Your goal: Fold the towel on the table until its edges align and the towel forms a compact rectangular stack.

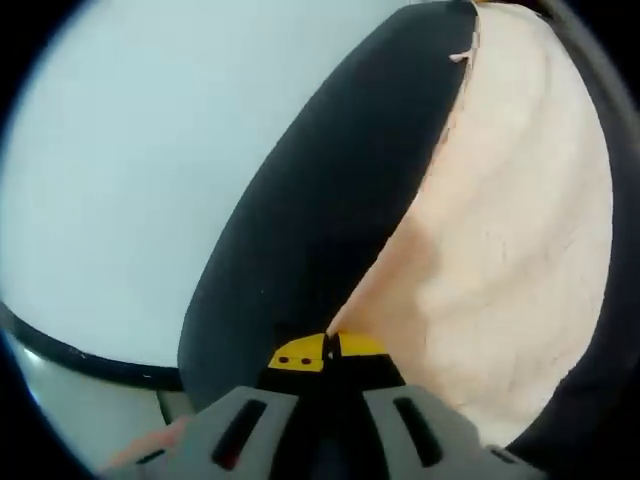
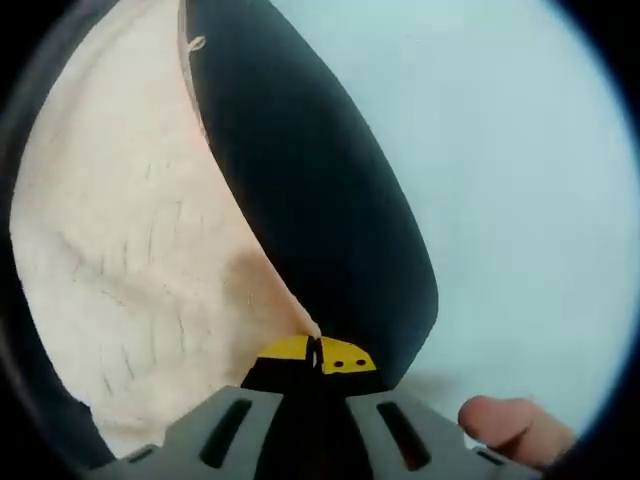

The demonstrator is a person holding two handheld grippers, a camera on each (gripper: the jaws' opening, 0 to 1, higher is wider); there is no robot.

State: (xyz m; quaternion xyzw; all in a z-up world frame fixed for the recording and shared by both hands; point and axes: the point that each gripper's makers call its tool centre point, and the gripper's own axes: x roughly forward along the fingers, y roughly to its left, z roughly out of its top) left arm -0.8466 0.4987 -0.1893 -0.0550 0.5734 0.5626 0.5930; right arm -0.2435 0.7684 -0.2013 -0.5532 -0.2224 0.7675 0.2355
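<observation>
Lifting towel edge for a fold | left gripper (image 1: 326, 352) clenched on peach towel (image 1: 510, 240) corner | right gripper (image 2: 316, 354) likewise, keeping edge taut above dark table (image 1: 330, 200)

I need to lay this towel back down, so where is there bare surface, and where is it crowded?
Bare dark mat runs beside the towel, between its edge and the pale surface beyond. In the right gripper view the mat also lies bare. It is crowded at each towel corner, where the left gripper and right gripper pinch it.
</observation>
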